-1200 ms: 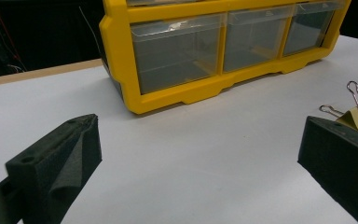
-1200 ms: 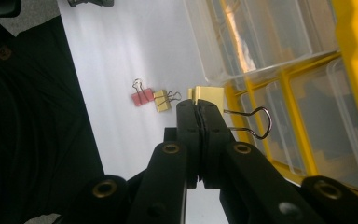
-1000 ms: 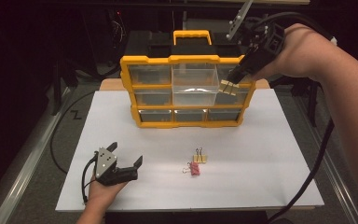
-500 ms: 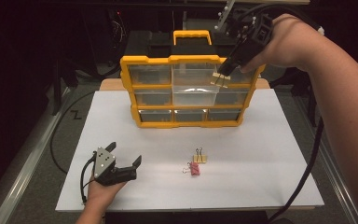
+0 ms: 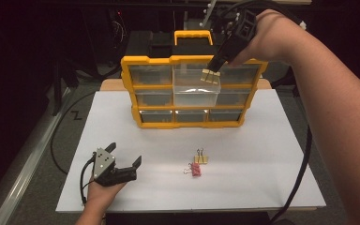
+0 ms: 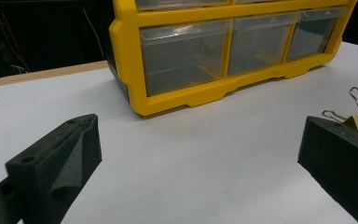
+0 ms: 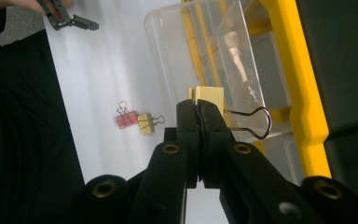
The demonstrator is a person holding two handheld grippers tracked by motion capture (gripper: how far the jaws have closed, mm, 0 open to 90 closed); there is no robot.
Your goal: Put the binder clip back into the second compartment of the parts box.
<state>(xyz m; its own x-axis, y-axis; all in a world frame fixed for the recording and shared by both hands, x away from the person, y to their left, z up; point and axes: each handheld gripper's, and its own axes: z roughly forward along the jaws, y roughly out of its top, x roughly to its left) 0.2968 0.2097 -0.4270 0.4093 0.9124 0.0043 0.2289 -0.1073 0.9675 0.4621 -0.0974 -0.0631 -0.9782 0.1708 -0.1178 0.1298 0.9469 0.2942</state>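
Dark room; white counter (image 5: 262, 140) carrying a yellow drawer organizer (image 5: 193, 91), its clear middle drawer (image 5: 196, 91) pulled out. Right gripper (image 7: 198, 109): jaws pressed on a yellow binder clip (image 7: 209, 97), held above that drawer. Left gripper (image 5: 122, 165): jaws spread, empty, resting. Release is best made once the clip is centred over the drawer. Two more clips (image 5: 198, 164) lie on the counter. No writing readable.

White sheet (image 5: 262, 154): covers the tabletop. Pink binder clip (image 5: 195, 169) and yellow binder clip (image 5: 200, 158): just beside each other on the sheet's near half. Black box (image 5: 154, 43): behind the sheet. Black cable (image 5: 63, 136): left, off the sheet.
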